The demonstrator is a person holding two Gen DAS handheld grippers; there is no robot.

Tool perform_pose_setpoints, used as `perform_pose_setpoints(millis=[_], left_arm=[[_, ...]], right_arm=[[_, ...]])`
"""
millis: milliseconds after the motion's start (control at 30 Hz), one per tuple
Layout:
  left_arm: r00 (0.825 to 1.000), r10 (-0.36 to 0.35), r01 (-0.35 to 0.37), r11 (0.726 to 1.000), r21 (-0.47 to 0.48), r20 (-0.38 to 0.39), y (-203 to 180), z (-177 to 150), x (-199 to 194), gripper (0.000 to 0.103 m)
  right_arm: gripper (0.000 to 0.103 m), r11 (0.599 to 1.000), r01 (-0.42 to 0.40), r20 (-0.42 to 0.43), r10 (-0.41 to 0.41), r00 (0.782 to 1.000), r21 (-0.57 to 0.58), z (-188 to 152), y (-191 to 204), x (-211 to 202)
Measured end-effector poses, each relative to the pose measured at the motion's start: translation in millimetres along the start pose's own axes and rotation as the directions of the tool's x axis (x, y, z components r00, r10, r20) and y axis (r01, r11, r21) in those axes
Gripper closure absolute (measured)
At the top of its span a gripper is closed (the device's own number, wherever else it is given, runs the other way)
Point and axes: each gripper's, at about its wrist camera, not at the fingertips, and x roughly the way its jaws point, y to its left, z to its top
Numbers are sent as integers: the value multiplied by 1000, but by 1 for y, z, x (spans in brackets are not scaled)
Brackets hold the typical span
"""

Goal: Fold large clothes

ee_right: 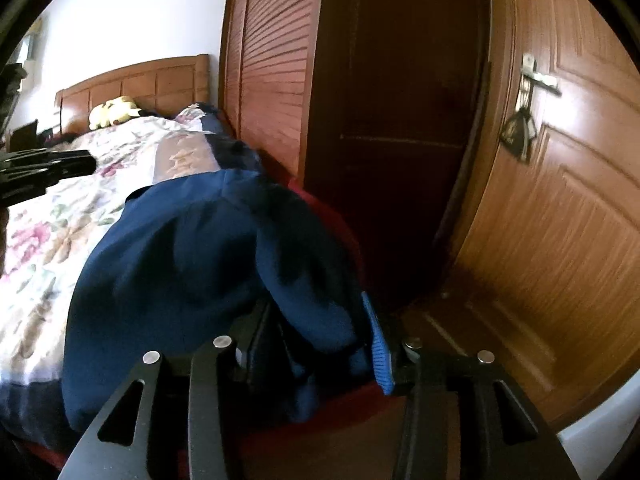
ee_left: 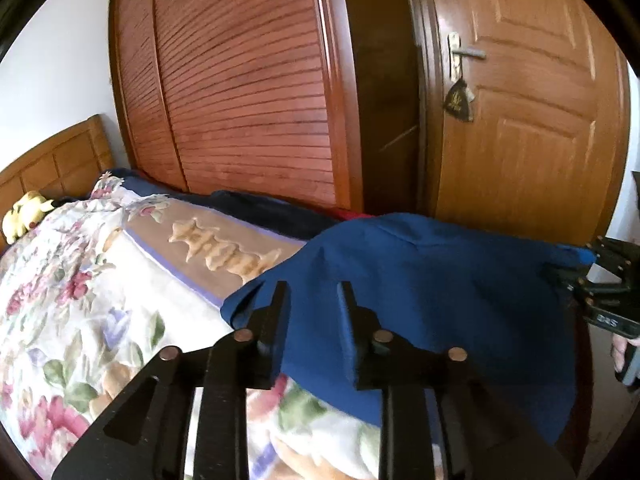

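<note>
With both sets of jaws parted and the blue garment (ee_left: 420, 280) lying loose between them, it may slide off the bed (ee_left: 80, 280).

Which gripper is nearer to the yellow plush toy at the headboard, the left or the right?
Left. The left gripper is over the floral blanket, closer to the yellow plush toy. The right gripper is at the blue garment's far end, toward the door.
</note>
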Motion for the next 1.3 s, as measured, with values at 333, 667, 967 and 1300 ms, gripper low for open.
perform_pose_setpoints(millis=[333, 667, 967, 1300], left_arm=[[997, -71, 70, 996, -59, -20, 8, -34, -35, 26], [998, -21, 16, 996, -87, -56, 17, -71, -82, 22], [995, 92, -98, 984, -146, -45, 50, -110, -164, 22], [961, 265, -276, 924, -264, -80, 111, -162, -263, 22]], right_arm=[[36, 998, 51, 80, -47, 996, -49, -8, 24, -18], [35, 992, -126, -140, 126, 982, 10, -31, 25, 44], [35, 998, -68, -96, 66, 993, -17, -32, 46, 9], [28, 947, -310, -29, 308, 951, -90, -32, 173, -83]])
